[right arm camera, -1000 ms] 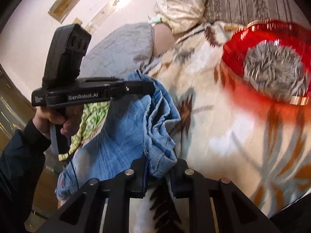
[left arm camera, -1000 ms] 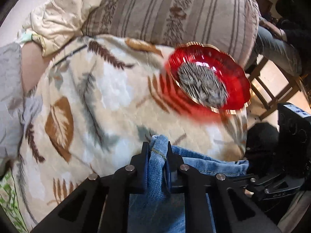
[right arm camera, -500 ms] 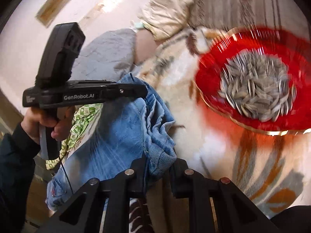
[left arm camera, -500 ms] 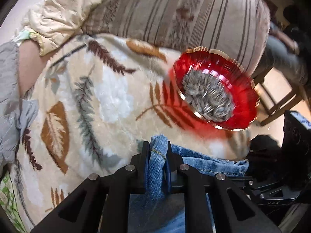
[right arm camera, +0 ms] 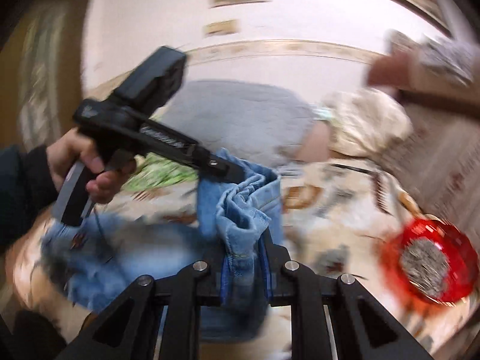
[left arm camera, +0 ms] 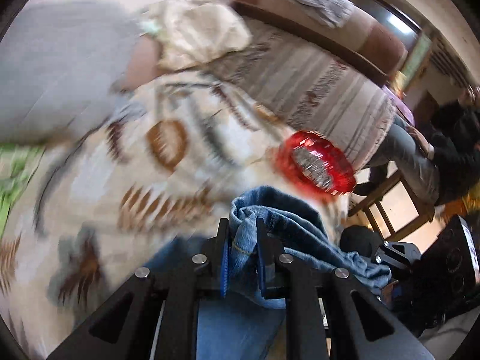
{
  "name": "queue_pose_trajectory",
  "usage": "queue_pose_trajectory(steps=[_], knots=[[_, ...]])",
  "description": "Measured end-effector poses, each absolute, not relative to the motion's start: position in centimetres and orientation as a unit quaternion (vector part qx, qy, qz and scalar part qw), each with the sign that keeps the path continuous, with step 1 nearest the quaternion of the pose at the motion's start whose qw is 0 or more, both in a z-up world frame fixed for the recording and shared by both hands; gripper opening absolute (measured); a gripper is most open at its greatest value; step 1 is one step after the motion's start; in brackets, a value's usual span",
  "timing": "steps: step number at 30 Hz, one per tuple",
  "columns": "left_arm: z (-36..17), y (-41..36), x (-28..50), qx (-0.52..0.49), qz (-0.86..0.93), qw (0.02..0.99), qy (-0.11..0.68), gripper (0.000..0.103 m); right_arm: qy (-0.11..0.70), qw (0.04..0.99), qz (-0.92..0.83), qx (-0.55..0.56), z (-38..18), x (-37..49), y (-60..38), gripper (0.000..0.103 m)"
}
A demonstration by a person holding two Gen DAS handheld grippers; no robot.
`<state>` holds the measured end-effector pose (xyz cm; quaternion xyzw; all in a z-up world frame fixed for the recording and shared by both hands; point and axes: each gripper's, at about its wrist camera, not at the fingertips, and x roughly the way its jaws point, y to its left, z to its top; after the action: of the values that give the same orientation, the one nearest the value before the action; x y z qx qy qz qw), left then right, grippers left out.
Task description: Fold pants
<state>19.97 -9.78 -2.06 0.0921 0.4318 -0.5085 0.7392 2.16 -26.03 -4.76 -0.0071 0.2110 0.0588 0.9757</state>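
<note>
Leaf-printed blanket [left arm camera: 99, 198] covers a sofa with a striped backrest [left arm camera: 324, 81]; a grey cushion [right arm camera: 240, 111] and cream pillow [right arm camera: 366, 120] lie at its end, pale wall behind. Both views are motion-blurred. The left gripper [left arm camera: 242, 240] pinches the blue jeans [right arm camera: 240, 207] by one bunched hem, the right gripper [right arm camera: 245, 258] by another, and the rest trails over the blanket. Risk: the swinging denim could catch the red dish of sunflower seeds [right arm camera: 429, 258] nearby and spill it.
</note>
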Motion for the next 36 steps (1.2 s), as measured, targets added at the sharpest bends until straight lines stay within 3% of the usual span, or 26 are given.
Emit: queue_pose_trajectory(steps=[8, 11, 14, 15, 16, 17, 18, 19, 20, 25, 28, 31, 36], knots=[[-12.4, -2.3, 22.8, 0.075, -0.404, 0.747, 0.523, 0.016, 0.353, 0.919, 0.153, -0.083, -12.5, 7.9, -17.2, 0.018], [-13.7, -1.9, 22.6, 0.07, -0.397, 0.75, 0.525, 0.016, 0.401, 0.899, 0.155, -0.086, -14.9, 8.7, -16.7, 0.024], [-12.8, -1.9, 22.2, 0.079, -0.394, 0.757, 0.515, 0.021, 0.403, 0.895, 0.165, -0.092, -14.6, 8.6, -16.9, 0.04], [-12.4, -1.7, 22.0, 0.082, -0.391, 0.758, 0.515, 0.023, 0.404, 0.895, 0.166, -0.092, -14.3, 8.5, -17.3, 0.061], [-11.7, -1.5, 21.6, 0.082, -0.388, 0.76, 0.515, 0.034, 0.399, 0.897, 0.17, -0.086, -13.6, 8.0, -17.8, 0.074], [-11.2, -1.2, 21.5, 0.081, -0.384, 0.762, 0.515, 0.057, 0.391, 0.9, 0.172, -0.082, -12.7, 7.6, -17.8, 0.075], [-10.5, -0.8, 21.1, 0.079, -0.374, 0.768, 0.514, 0.07, 0.375, 0.908, 0.173, -0.076, -11.6, 6.8, -18.6, 0.077], [-9.6, -0.2, 20.4, 0.073, -0.36, 0.778, 0.509, 0.093, 0.367, 0.911, 0.175, -0.074, -10.9, 6.5, -19.0, 0.081], [-9.1, 0.0, 20.0, 0.069, -0.353, 0.786, 0.503, 0.098, 0.356, 0.915, 0.177, -0.069, -9.9, 5.7, -19.9, 0.083], [-6.0, 2.1, 16.9, 0.031, -0.345, 0.802, 0.486, 0.099, 0.314, 0.93, 0.188, -0.035, -5.2, 3.3, -24.4, 0.099], [-5.8, 2.3, 15.3, -0.004, -0.332, 0.803, 0.495, 0.099, 0.31, 0.924, 0.221, -0.024, -2.4, 3.3, -26.3, 0.1], [-6.8, 1.6, 13.5, -0.036, -0.312, 0.799, 0.513, 0.099, 0.305, 0.914, 0.253, -0.085, -1.6, 5.4, -27.5, 0.1], [-8.6, -0.6, 10.1, -0.035, -0.274, 0.816, 0.508, 0.099, 0.362, 0.873, 0.295, -0.138, -2.7, 10.4, -28.8, 0.1]])
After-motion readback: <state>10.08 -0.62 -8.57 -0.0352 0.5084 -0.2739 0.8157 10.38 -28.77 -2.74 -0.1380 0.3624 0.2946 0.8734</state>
